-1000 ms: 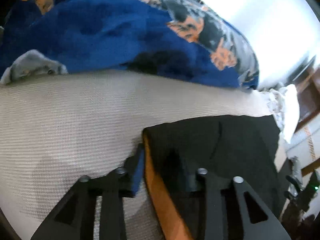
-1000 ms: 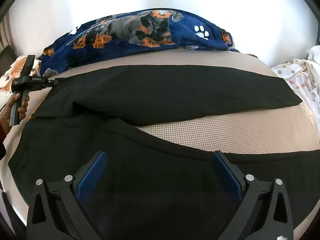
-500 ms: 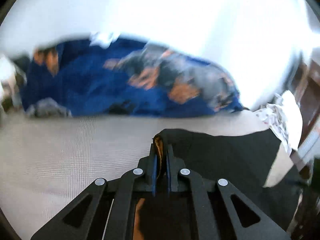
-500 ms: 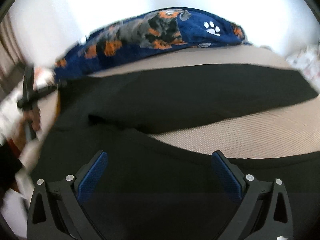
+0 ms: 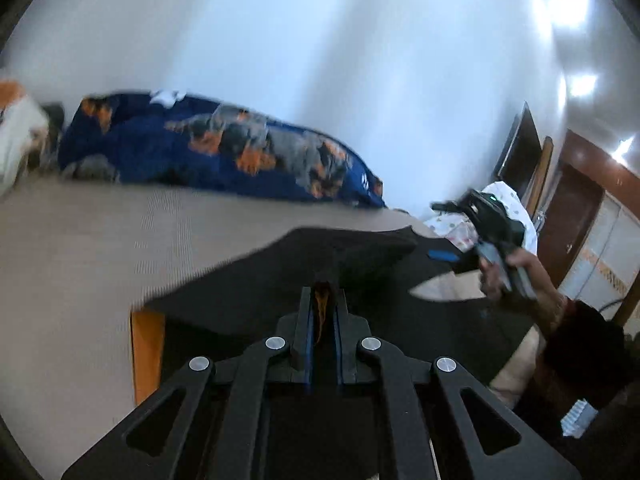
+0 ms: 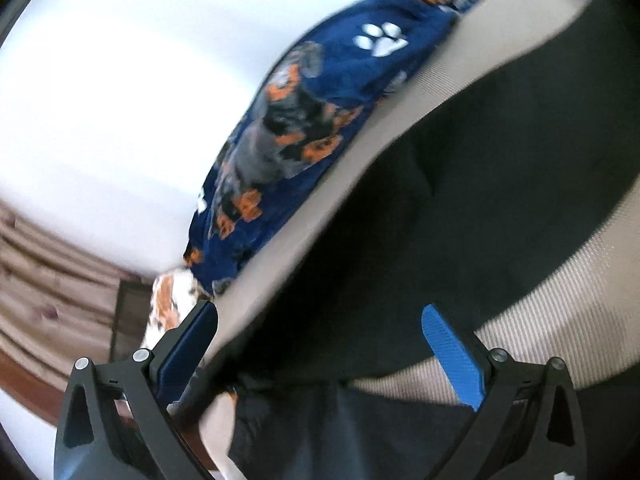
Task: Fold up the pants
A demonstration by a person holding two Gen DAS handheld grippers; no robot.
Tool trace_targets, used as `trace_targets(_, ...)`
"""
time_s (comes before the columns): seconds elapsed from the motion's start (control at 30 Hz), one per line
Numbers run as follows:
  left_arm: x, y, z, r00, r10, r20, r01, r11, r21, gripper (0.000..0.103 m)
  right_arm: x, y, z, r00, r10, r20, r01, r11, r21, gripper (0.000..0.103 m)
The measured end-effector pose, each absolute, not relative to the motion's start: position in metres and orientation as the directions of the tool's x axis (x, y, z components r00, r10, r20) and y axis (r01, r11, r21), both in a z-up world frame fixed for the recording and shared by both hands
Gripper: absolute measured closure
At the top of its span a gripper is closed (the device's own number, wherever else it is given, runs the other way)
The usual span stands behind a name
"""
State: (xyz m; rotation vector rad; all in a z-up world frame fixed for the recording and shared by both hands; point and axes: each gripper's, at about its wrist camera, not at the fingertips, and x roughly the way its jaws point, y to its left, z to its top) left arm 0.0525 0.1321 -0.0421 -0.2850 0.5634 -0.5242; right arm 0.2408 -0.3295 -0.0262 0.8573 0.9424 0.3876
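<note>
Beige woven bedspread point(image 5: 80, 240) under white wall, black fabric pants point(image 5: 248, 296) spread across it, blue dog-print fleece blanket point(image 5: 208, 152) along far edge, left gripper point(image 5: 323, 312) clamped on orange-lined waistband, right gripper point(image 6: 320, 340) spread wide above pants.

The left gripper point(image 5: 323, 312) is clamped tight on the black pants point(image 5: 248, 292); the right gripper point(image 6: 320, 332) gapes wide, tilted above them.

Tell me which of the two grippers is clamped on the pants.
The left gripper: its blue-padded fingers are pressed together on an orange-lined fold of the black pants. The right gripper stands wide apart, gripping nothing.
</note>
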Motion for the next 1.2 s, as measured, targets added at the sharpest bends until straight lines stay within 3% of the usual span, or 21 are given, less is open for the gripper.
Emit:
trace_targets(0.1, 0.043, 0.135, -0.053, 0.716, -0.534, -0.449, 0.361, 0.835, -0.416, 0.095, 0.265, -0.330, -0.041, 0.527, 0.605, -0.597, 0.122, 0.641, 0.758, 0.007)
trace_targets(0.2, 0.040, 0.137, -0.057, 0.711, -0.530, -0.463, 0.345, 0.836, -0.427, 0.095, 0.290, -0.329, -0.058, 0.491, 0.589, -0.641, 0.171, 0.657, 0.734, 0.041)
trace_targets(0.27, 0.041, 0.135, -0.057, 0.713, -0.518, -0.473, 0.346, 0.846, -0.405, 0.094, 0.302, -0.330, -0.074, 0.448, 0.605, -0.658, 0.212, 0.643, 0.736, 0.086)
trace_targets(0.3, 0.042, 0.134, -0.057, 0.714, -0.507, -0.482, 0.343, 0.854, -0.391, 0.094, 0.301, -0.331, -0.080, 0.441, 0.616, -0.652, 0.230, 0.625, 0.746, 0.093)
trace_targets(0.67, 0.021, 0.158, -0.057, 0.726, -0.425, -0.541, 0.267, 0.899, -0.348, 0.094, 0.134, -0.325, -0.019, 0.591, 0.567, -0.574, 0.032, 0.695, 0.719, 0.096)
trace_targets(0.83, 0.001, 0.169, -0.072, 0.718, -0.395, -0.573, 0.224, 0.911, -0.347, 0.093, 0.068, -0.316, -0.033, 0.575, 0.532, -0.622, 0.031, 0.746, 0.666, 0.096)
trace_targets(1.1, -0.016, 0.180, -0.087, 0.735, -0.352, -0.579, 0.185, 0.926, -0.328, 0.090, 0.038, -0.315, -0.075, 0.521, 0.544, -0.658, 0.087, 0.733, 0.675, 0.096)
trace_targets(1.2, -0.018, 0.182, -0.086, 0.737, -0.317, -0.597, 0.155, 0.939, -0.308, 0.077, 0.036, -0.315, -0.080, 0.517, 0.548, -0.658, 0.093, 0.728, 0.679, 0.097)
